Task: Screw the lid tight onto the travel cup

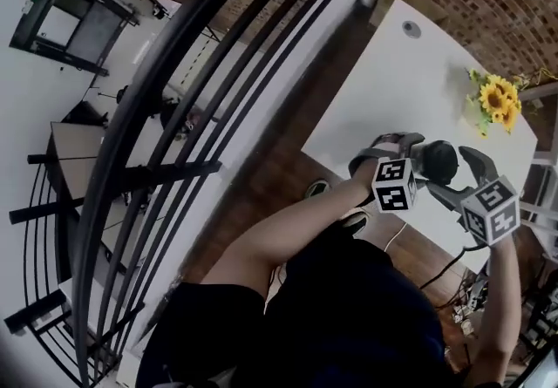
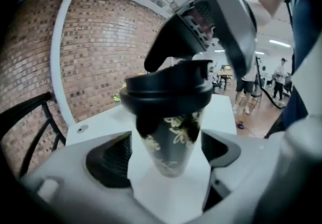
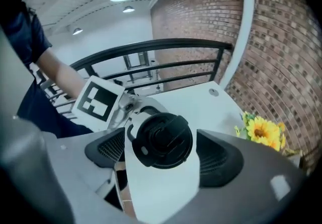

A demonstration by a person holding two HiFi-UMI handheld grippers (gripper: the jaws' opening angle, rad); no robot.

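The travel cup [image 2: 171,140] stands on the white table [image 1: 392,90], middle right in the head view. The left gripper [image 2: 166,160] is spread wide around its body; squeeze there first so it cannot spin. The right gripper [image 3: 162,156], spread too, hangs just over the lid [image 3: 160,140]; pinch it evenly, then twist.

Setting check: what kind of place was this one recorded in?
Likely a loft-style office mezzanine: a brick wall, a black railing overlooking a lower floor, and a white table with sunflowers.
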